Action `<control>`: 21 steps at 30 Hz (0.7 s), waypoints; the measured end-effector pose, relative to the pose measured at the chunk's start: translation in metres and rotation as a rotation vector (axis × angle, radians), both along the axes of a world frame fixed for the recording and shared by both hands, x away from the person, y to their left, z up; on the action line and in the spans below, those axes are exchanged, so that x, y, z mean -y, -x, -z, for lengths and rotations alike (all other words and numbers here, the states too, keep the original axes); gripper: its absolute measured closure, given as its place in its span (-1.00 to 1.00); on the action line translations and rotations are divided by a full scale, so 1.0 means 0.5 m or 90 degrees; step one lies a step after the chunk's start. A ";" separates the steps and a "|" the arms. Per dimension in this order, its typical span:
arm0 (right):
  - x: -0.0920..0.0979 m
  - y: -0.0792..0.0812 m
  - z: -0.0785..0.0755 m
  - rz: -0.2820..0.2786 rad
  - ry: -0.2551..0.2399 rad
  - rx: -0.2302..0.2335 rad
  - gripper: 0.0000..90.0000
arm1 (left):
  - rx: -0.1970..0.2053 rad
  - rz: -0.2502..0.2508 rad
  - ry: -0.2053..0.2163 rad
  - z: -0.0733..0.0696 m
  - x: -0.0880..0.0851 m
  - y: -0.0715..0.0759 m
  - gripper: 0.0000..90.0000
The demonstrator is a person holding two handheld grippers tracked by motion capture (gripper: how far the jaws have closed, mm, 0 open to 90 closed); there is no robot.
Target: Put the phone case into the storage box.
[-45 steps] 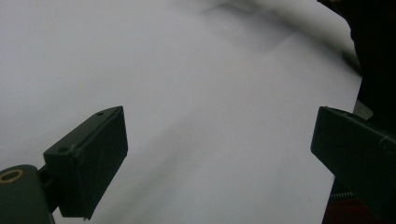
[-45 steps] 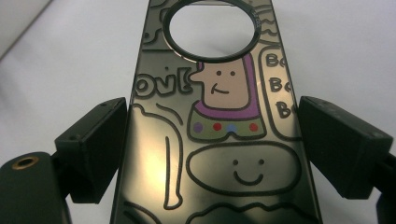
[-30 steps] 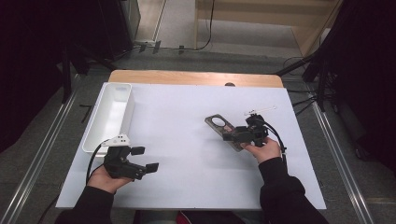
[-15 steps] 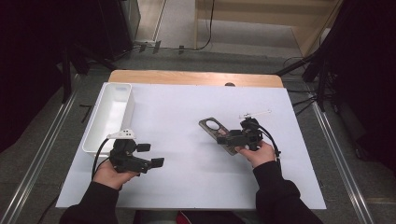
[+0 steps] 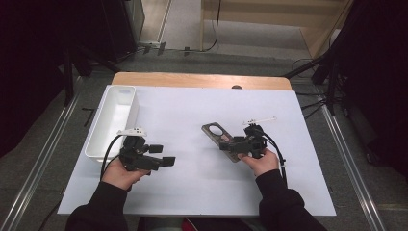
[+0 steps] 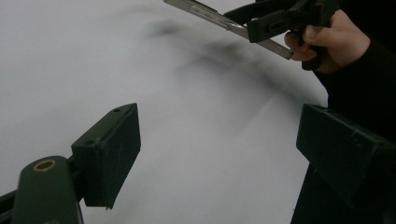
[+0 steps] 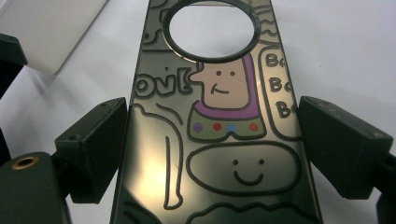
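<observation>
We have the broad white table sheet [image 5: 192, 187] bare across its middle, so there is ample room to work; the long white plastic tray [image 5: 113, 120] sits well off at the left edge. The flat dark metal plate with a round hole and cartoon drawings [image 7: 219, 130] is gripped edgewise by our right gripper [image 5: 239, 144], lifted at an angle above the sheet right of centre. Our left gripper [image 5: 161, 155] holds nothing, its jaws just narrowing. We should keep the plate level and squarely clamped.

Floor [image 5: 187, 19]: grey, cables trailing.
Table [image 5: 202, 79]: wooden edge, white sheet [image 5: 192, 183] over it.
Surroundings: dark curtains [image 5: 33, 48].
</observation>
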State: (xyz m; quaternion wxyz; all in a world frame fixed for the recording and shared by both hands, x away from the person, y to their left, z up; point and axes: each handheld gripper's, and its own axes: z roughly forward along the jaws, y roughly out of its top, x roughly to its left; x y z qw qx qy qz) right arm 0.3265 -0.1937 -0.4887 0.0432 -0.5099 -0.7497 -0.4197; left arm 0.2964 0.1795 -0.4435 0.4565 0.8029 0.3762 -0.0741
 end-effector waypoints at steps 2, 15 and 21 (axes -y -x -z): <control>-0.002 0.001 0.001 0.007 -0.004 -0.001 -0.76 | -0.006 -0.004 -0.001 0.000 0.005 -0.004 -0.70; -0.011 -0.010 0.000 0.027 -0.008 0.002 -0.76 | -0.031 -0.007 -0.004 -0.002 0.033 -0.040 -0.70; -0.012 -0.014 -0.007 0.033 -0.016 0.009 -0.76 | -0.046 -0.010 0.002 -0.007 0.043 -0.055 -0.67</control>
